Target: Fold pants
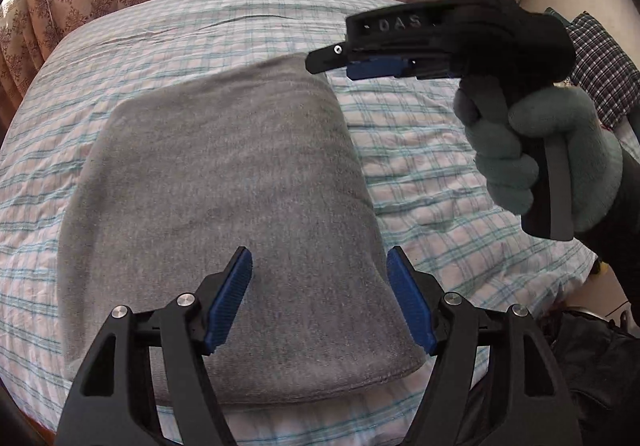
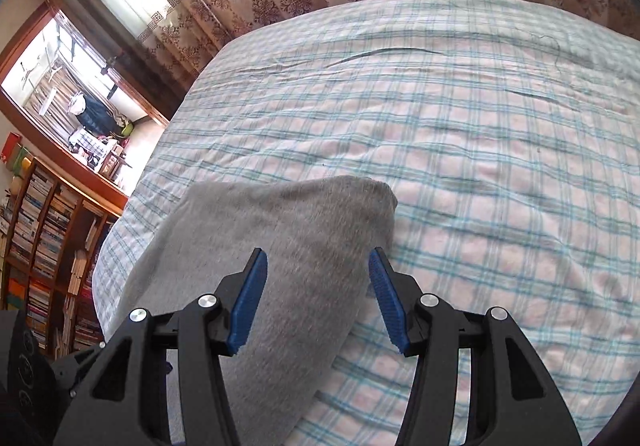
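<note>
Already the grey pants lie folded flat on the checked bed; left gripper and right gripper hover above, both spread wide and empty, probably finished

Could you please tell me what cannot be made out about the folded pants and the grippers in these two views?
- Gray pants: near edge hidden by the left gripper in the left wrist view; cut off at the bottom in the right wrist view.
- Right gripper: seen side-on from the left wrist camera, so its fingers overlap there.
- Pants' layers and waistband: not discernible.
</note>
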Tool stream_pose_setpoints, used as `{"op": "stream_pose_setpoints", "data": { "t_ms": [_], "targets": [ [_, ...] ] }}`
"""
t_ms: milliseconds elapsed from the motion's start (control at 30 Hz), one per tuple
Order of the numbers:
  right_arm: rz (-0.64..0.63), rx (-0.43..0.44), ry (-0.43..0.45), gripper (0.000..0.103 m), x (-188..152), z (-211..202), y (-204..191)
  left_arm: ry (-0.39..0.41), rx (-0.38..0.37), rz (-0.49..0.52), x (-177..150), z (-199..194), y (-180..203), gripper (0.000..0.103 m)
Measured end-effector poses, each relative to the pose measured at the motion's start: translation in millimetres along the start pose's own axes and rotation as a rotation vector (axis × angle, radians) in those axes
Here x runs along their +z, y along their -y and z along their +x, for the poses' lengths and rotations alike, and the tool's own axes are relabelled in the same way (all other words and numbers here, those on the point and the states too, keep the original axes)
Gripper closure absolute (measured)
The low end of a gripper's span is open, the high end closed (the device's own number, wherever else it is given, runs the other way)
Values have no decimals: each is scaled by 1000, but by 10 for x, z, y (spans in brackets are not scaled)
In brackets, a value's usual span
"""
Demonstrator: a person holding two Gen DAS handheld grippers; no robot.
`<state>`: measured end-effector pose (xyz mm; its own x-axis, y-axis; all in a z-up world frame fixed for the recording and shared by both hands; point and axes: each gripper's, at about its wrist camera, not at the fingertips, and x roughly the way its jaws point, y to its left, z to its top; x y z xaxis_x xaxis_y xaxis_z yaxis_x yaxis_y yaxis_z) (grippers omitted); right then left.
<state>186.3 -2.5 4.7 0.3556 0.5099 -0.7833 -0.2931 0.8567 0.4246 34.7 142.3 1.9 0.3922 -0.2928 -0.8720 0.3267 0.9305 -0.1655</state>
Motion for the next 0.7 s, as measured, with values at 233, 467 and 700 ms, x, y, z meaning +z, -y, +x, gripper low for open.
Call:
{"op": "stream_pose_setpoints", "data": {
  "t_ms": [233, 467, 700],
  "targets": [
    [33, -47, -59, 49, 184, 523, 114, -38, 16, 4, -213, 158, 26, 32],
    [46, -76, -79, 44, 220, 767, 144, -38, 21, 12, -245, 182, 23, 30],
    [49, -83, -73, 42, 202, 739, 141, -39, 37, 20, -233, 199, 43, 27]
  ]
}}
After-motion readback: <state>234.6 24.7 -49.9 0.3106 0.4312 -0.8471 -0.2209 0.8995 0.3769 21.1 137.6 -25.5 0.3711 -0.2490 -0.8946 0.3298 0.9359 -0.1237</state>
